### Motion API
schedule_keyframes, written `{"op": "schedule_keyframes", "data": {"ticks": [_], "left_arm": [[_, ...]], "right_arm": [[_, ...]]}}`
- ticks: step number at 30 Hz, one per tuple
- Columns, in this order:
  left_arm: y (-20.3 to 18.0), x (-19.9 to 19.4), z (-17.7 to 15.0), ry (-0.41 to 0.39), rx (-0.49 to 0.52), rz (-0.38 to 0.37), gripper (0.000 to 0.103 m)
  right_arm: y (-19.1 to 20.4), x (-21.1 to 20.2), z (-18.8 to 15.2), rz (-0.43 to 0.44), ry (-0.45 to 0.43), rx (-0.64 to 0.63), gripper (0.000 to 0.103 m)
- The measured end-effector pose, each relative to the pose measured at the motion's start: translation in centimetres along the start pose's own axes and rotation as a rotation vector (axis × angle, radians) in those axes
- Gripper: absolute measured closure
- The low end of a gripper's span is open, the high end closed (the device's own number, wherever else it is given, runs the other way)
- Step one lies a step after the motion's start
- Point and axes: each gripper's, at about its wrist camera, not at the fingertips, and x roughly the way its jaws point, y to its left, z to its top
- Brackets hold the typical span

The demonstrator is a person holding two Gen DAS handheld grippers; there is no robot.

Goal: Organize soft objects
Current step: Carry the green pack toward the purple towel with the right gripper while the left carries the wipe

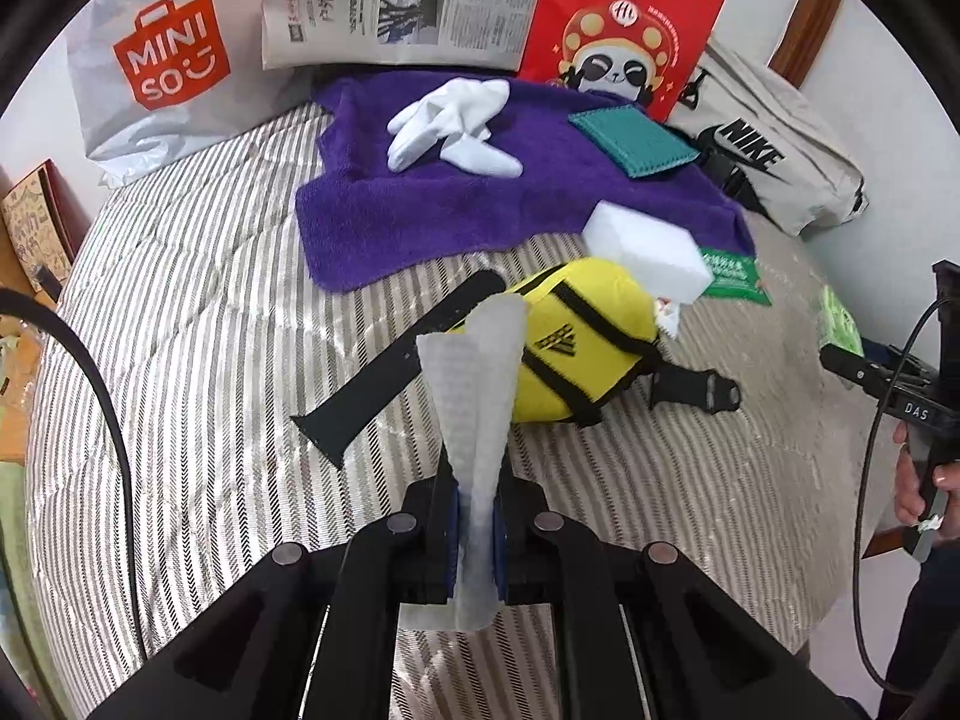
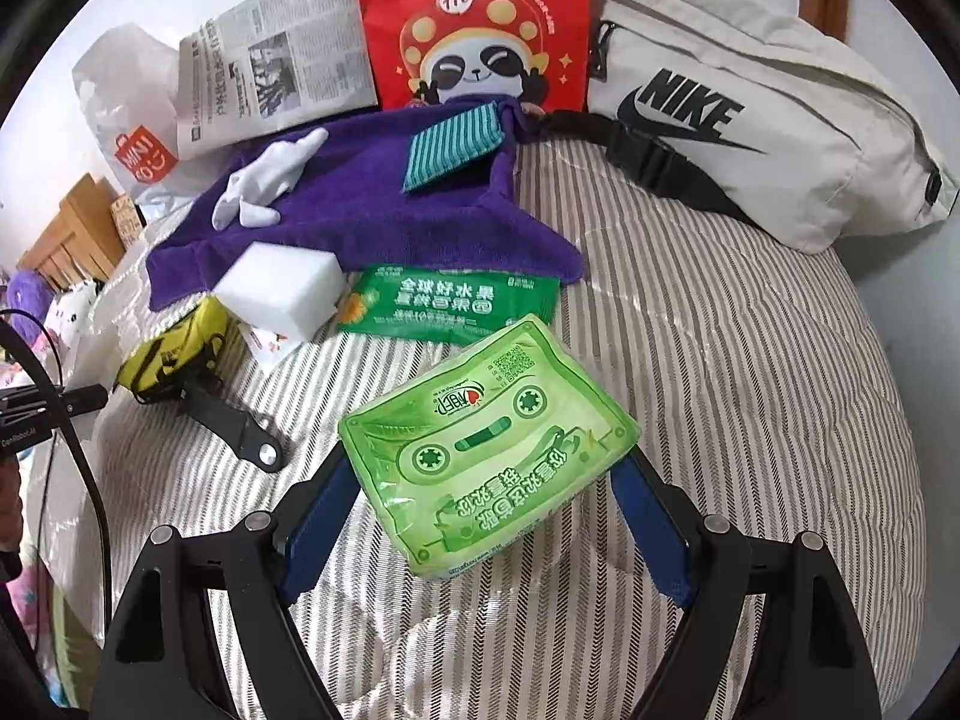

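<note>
White tissue sheet (image 1: 474,420), pinched between the pressed-together fingers of the left gripper (image 1: 476,525) and held upright above the striped bed (image 1: 180,300), clear of the yellow pouch (image 1: 576,348) beyond it. Green tissue pack (image 2: 486,450), gripped crosswise between the widely spread fingers of the right gripper (image 2: 480,516), probably the sheet's source, steadied for the pull. Toward the bed's far edge: purple towel (image 2: 360,204) carrying white gloves (image 1: 450,126) and a teal cloth (image 1: 630,141); a white sponge block (image 2: 279,291) at its near edge.
</note>
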Motion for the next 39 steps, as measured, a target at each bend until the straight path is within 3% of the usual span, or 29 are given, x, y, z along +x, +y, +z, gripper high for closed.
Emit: {"op": "schedule_keyframes", "data": {"ticks": [8,16,39], "left_arm": [[-1.5,-1.5,1.5,-0.039,0.030,-0.011,0.096],[-2.3,-2.3,3.5,-0.069,0.048,-0.028,0.096],[0.1,-0.4,10.9,-0.104,0.081,-0.015,0.096]], "right_arm": [[1.1,-1.9,1.6,0.025,-0.054,-0.002,0.019],[2.5,-1.7,3.0,0.037,-0.051,-0.024,0.019],[4.0,1.3,9.2,0.010,-0.043,-0.034,0.019]]}}
